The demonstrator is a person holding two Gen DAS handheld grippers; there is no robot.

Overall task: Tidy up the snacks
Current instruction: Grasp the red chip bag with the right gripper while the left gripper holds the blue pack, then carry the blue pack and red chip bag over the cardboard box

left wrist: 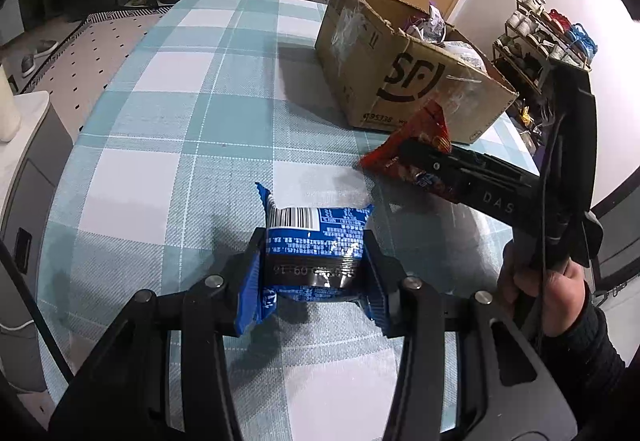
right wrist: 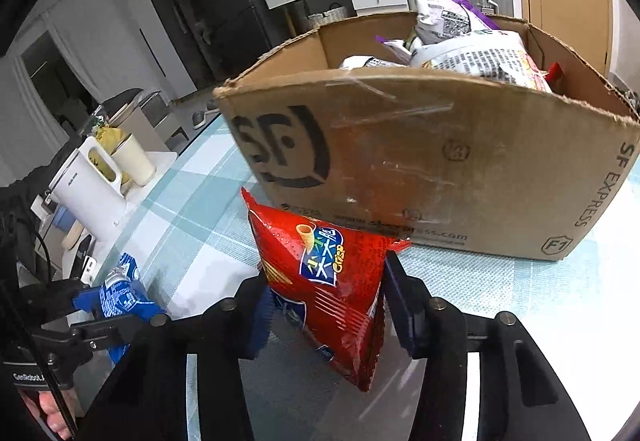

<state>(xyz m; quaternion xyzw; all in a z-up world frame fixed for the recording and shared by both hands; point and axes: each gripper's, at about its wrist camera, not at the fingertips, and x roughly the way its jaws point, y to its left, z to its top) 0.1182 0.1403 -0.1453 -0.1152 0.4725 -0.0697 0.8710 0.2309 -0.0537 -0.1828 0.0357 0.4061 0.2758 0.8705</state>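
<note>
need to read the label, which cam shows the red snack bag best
The right wrist view: the red snack bag fills the centre, printed front facing the camera. The left wrist view shows only its crumpled end, partly hidden by the right gripper.

The tablecloth [left wrist: 168, 113] is teal-and-white check; the cardboard box [right wrist: 460, 169] is brown (black logo); one snack packet [left wrist: 316, 237] is blue, the other packet [right wrist: 324, 281] red.

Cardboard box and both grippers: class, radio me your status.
Left gripper shut on blue snack packet. Right gripper shut on red crisp bag. Brown cardboard box ahead, open, part-filled. Path clear.
</note>
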